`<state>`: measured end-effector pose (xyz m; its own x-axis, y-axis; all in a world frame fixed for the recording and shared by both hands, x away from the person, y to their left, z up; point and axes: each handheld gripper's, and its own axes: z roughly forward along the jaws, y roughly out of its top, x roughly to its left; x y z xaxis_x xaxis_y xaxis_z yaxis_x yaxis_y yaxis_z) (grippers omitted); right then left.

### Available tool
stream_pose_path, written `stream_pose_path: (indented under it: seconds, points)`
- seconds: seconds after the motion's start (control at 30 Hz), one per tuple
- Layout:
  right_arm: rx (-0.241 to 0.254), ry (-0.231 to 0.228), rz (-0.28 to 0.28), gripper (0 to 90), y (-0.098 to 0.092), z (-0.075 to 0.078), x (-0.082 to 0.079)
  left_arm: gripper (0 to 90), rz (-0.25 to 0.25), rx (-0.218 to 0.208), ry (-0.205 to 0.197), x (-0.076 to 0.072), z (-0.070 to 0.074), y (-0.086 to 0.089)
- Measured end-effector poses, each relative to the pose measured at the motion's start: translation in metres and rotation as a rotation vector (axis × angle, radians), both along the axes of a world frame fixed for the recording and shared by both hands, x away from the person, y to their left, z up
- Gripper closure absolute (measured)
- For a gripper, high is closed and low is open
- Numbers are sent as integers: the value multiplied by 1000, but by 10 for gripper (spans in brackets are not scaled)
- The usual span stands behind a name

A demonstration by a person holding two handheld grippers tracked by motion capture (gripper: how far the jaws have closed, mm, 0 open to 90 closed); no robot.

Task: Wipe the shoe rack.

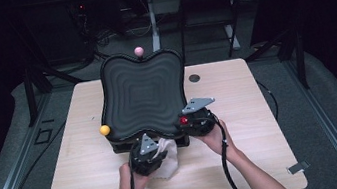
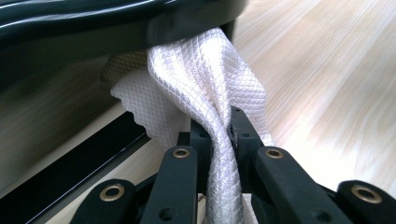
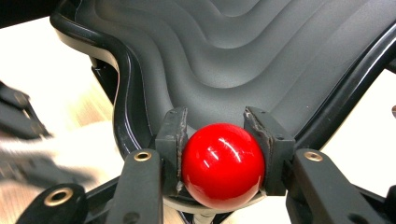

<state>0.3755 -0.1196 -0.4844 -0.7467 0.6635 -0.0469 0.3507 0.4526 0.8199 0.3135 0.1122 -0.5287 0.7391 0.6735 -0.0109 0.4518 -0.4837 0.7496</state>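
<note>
- Counting knobs on the tilted black wavy tray: three — one pink ball, one yellow ball, one red ball.
- One white cloth, tucked under tray's near edge.
- Left tool pinched tight on cloth.
- Right tool clamped on red ball, tray's near right corner.
- One table.

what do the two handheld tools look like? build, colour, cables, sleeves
Both are black. The left tool and right tool each carry a grey three-cornered plate on top and trail a black cable back along the forearm. Up close, the jaws are black linkage bars with brass-coloured pivot bushings. No sleeves reach the forearms in the high view.
</note>
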Motion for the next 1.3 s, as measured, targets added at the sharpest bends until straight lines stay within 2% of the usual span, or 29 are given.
stream_pose_path:
  seconds: [0.13, 0.23, 0.4, 0.47, 0.57, 0.63, 0.83, 1.13, 1.2, 1.3]
  points:
    - [2, -1, 0, 600, 0, 0, 0, 829, 32, -6, -2, 1, 4, 27]
    - [0, -2, -1, 600, 0, 0, 0, 833, 44, 26, -20, 2, 7, 48]
    - [-1, -1, 0, 600, 0, 0, 0, 837, 85, 12, -23, 3, 8, 80]
    - [-1, -2, 1, 600, 0, 0, 0, 837, 109, -1, -11, 3, 4, 92]
    - [-1, -1, 0, 600, 0, 0, 0, 838, 132, 6, 11, 3, 3, 104]
    - [-1, -1, 0, 600, 0, 0, 0, 838, 149, 32, 8, 3, 2, 112]
    - [-3, -2, 1, 600, 0, 0, 0, 838, 233, 51, 39, 20, -7, 138]
    - [-4, -2, 2, 600, 0, 0, 0, 838, 284, 45, 78, 37, -23, 149]
    - [-4, -2, 2, 600, 0, 0, 0, 837, 291, 23, 111, 40, -28, 149]
    - [-6, -2, 2, 601, 0, 0, 0, 837, 299, 34, 133, 43, -37, 148]
